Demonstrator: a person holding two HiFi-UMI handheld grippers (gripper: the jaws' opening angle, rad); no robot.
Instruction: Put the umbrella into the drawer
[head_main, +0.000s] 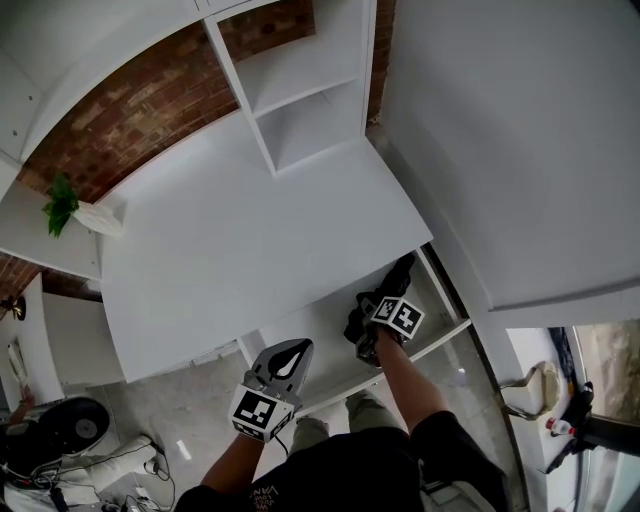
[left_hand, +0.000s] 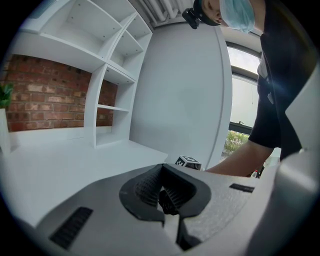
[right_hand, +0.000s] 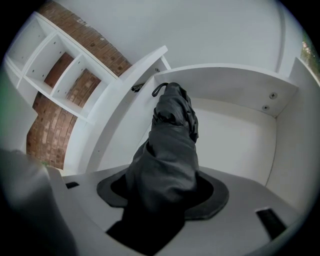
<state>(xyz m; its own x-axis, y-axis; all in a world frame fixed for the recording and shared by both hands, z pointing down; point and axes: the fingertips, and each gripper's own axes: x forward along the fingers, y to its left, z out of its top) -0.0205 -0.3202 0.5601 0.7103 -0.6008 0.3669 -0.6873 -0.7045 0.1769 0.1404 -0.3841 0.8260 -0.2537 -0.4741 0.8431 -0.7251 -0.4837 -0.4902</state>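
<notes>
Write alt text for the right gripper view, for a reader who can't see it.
The right gripper, seen from just behind its gray jaws, is clamped on a folded black umbrella whose far end, with a small strap loop, points into an open white drawer. At upper left are white shelves against a red brick wall.

The left claw and right claw are pale grey, with black ribbed pads; each bears a cube of black-and-white square markers. Black short-sleeved top, faint print at six o'clock; olive trousers.
</notes>
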